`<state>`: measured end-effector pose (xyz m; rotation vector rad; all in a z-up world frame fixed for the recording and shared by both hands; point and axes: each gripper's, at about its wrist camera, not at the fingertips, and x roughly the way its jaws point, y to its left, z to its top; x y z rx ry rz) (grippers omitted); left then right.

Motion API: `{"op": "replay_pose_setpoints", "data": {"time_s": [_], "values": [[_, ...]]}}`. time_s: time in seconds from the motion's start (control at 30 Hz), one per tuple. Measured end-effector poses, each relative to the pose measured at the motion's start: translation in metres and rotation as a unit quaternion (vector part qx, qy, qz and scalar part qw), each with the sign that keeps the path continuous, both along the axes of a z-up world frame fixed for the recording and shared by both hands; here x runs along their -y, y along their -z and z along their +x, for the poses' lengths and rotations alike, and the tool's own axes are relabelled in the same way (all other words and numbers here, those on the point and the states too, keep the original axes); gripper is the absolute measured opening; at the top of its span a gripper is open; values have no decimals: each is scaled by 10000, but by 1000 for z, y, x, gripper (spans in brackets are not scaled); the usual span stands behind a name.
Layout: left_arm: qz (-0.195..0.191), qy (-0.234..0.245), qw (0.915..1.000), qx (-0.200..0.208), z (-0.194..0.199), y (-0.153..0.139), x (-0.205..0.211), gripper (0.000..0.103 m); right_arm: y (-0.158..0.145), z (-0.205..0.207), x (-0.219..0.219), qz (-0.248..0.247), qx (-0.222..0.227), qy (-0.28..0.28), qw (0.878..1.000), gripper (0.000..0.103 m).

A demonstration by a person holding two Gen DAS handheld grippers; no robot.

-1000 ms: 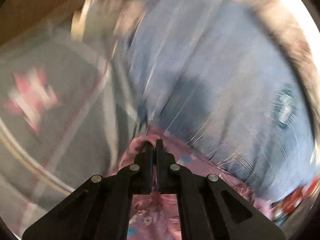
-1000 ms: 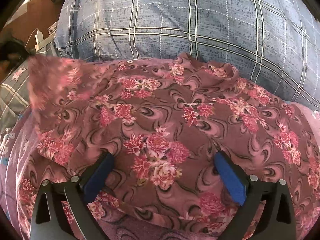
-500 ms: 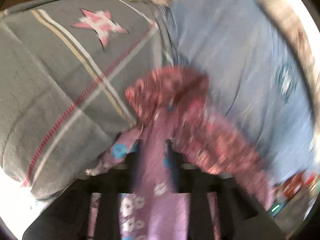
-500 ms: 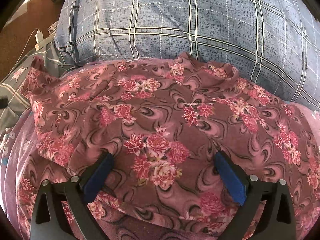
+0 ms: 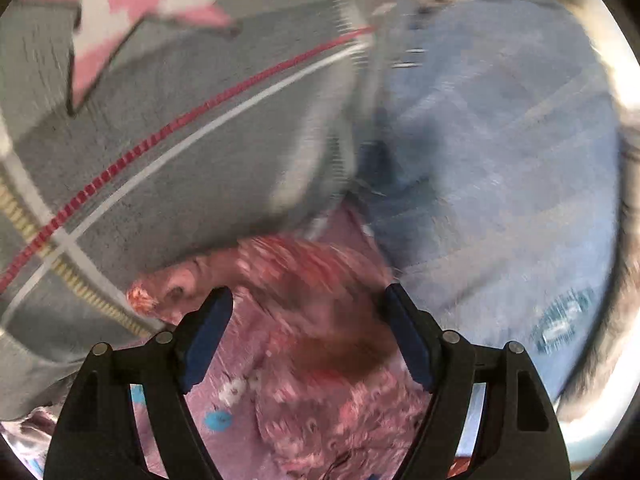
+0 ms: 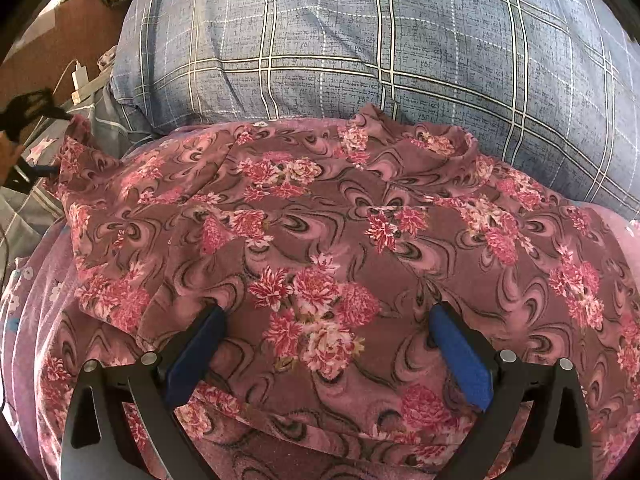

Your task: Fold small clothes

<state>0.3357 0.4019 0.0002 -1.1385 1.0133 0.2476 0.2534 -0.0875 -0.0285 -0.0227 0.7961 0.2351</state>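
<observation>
On the bed | floral garment (image 6: 320, 240) lies spread below the pillow (image 6: 380, 40) | left gripper (image 5: 306, 308) spread, right gripper (image 6: 326, 322) spread (neither pinching) | grab one edge cleanly, fold flat.
</observation>
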Motion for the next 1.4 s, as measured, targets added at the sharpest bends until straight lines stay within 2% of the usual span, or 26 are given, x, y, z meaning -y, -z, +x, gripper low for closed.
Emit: {"op": "replay_pose_setpoints", "data": {"time_s": [0.03, 0.07, 0.1, 0.17, 0.2, 0.27, 0.3, 0.37, 0.4, 0.43, 0.47, 0.57, 0.63, 0.7, 0.73, 0.77, 0.83, 0.97, 1.03, 1.07, 1.1, 1.13, 1.2, 1.33, 1.37, 1.4], "values": [[-50, -41, 9999, -87, 1, 5, -2, 66, 0, 0, 0, 11, 0, -3, 10000, 103], [-113, -32, 9999, -84, 2, 9, -3, 48, 0, 0, 0, 23, 3, -3, 10000, 103], [-125, 69, 9999, -71, 5, 9, -3, 8, 0, 1, 1, 33, 4, -3, 10000, 103], [233, 208, 9995, 2, 5, -6, -4, 4, 0, 0, 1, 43, 6, -4, 10000, 103], [622, 219, 9977, 187, 0, -24, -2, 4, 0, 0, 2, 50, 5, -7, 10000, 103], [1378, 370, 9871, 724, -10, -62, 6, 4, 0, 0, 2, 70, 8, -14, 10000, 103], [1911, 414, 9755, 1010, -22, -85, 13, 4, 0, 0, 2, 74, 8, -17, 10000, 103], [3049, 512, 9434, 1203, -44, -117, 29, 4, 0, -1, 2, 75, 10, -20, 10000, 103], [3474, 555, 9283, 1208, -55, -125, 35, 5, 0, 0, 2, 72, 8, -20, 10000, 103], [3655, 594, 9219, 1145, -64, -125, 37, 8, 0, -1, 2, 72, 9, -20, 10000, 103], [3647, 656, 9233, 1012, -72, -120, 35, 9, 0, 0, 2, 75, 9, -20, 10000, 103], [3341, 738, 9393, 270, -84, -83, 16, 11, 0, 0, 2, 71, 12, -21, 10000, 103], [2795, 625, 9581, 34, -92, -63, -7, 12, 0, 0, 2, 55, 10, -21, 10000, 103], [1784, 194, 9834, 272, -104, -54, -32, 17, 0, 0, 2, 49, 6, -23, 10000, 103], [1394, 21, 9890, 485, -109, -53, -38, 26, 0, 0, 2, 51, 7, -24, 10000, 103], [1247, -54, 9905, 571, -110, -54, -41, 33, 0, 0, 2, 50, 9, -23, 10000, 103], [1284, -169, 9897, 615, -111, -60, -41, 55, 0, 0, 2, 48, 10, -23, 10000, 103], [1444, -64, 9872, 680, -107, -67, -29, 70, 0, -1, 2, 57, 9, -25, 10000, 103], [1596, 10, 9859, 510, -96, -67, -27, 74, 0, -1, 2, 58, 8, -28, 10000, 103], [1704, 41, 9850, 280, -87, -63, -25, 74, 0, -1, 2, 61, 9, -28, 10000, 103], [1666, 75, 9858, 217, -79, -60, -28, 67, 0, -1, 2, 64, 9, -29, 10000, 103], [1605, 127, 9867, 208, -72, -57, -26, 39, 0, -1, 2, 72, 10, -31, 10000, 103], [1423, 199, 9894, 191, -57, -63, -27, 9, 0, -1, 3, 89, 10, -34, 10000, 103], [1559, -329, 9840, 795, -37, -103, -36, 13, 0, -1, 3, 103, 10, -36, 9999, 103], [1660, -350, 9822, 811, -29, -110, -39, 17, 0, -1, 3, 102, 9, -35, 9999, 103], [1738, -375, 9815, 716, -21, -115, -42, 32, 0, -1, 3, 100, 8, -32, 9999, 103]]}}
